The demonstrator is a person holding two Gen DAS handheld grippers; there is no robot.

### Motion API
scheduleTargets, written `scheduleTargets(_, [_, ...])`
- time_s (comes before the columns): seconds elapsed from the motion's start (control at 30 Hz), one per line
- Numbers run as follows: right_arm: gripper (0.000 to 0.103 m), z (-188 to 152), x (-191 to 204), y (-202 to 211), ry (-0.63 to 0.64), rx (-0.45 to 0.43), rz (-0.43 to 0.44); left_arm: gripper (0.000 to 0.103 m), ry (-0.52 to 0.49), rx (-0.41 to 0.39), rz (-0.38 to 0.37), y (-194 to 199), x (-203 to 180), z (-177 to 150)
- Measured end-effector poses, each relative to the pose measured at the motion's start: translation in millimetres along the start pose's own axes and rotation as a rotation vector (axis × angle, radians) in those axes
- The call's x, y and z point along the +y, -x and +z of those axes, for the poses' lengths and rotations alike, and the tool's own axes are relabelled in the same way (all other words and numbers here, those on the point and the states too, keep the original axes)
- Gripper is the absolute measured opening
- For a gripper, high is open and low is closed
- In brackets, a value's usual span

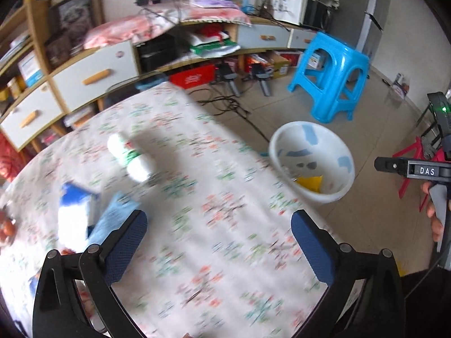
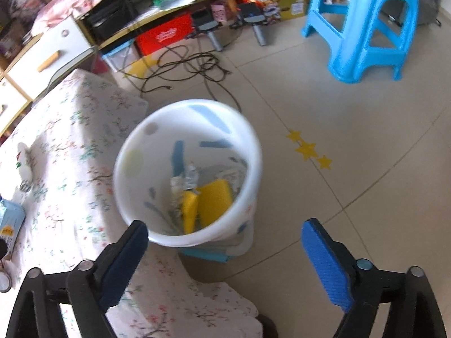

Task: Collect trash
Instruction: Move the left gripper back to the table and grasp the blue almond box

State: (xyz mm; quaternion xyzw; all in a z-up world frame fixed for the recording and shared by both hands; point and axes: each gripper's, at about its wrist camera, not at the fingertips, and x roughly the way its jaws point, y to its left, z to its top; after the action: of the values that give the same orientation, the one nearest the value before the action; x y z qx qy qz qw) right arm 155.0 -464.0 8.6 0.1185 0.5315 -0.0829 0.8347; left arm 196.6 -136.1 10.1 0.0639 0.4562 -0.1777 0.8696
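A white trash bin (image 2: 186,169) with blue marks stands on the floor beside the table; it holds yellow pieces (image 2: 211,202) and crumpled wrappers. It also shows in the left wrist view (image 1: 313,160). My right gripper (image 2: 225,250) is open and empty just above the bin's near rim. My left gripper (image 1: 220,242) is open and empty over the floral tablecloth (image 1: 197,197). A white bottle (image 1: 132,157) lies on the cloth ahead left, with a blue-and-white carton (image 1: 74,211) and a light blue pack (image 1: 112,217) nearer my left finger.
A blue plastic stool (image 2: 366,22) stands on the tiled floor beyond the bin. Black cables (image 2: 191,64) lie near the low cabinet (image 1: 84,76). A tape roll (image 2: 4,281) sits at the table's left edge. The right gripper's body (image 1: 417,171) shows at the right.
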Motion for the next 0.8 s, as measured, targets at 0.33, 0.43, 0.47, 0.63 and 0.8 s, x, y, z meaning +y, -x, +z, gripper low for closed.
scheduleTargets(0.33, [0.101,-17.4,89.6,-5.5,0.189,0.006,0.002,0.103,0.141,0.009,0.098,40.4,95.5,-51.5])
scheduleTargets(0.43, [0.102,-22.0,109.8,-7.1,0.221,0.011,0.017,0.103,0.213,0.021,0.118,44.7,125.2,-65.4])
scheduleTargets(0.47, [0.102,-23.5,116.4,-8.2,0.229,0.015,0.023,0.103,0.242,0.027,0.125,46.8,136.3,-69.7])
scheduleTargets(0.63, [0.102,-29.5,148.1,-15.7,0.276,0.035,0.041,0.103,0.376,0.060,0.184,53.9,185.9,-92.4])
scheduleTargets(0.8, [0.102,-33.0,178.5,-23.9,0.334,0.036,0.041,0.103,0.516,0.132,0.225,50.8,226.7,-117.2])
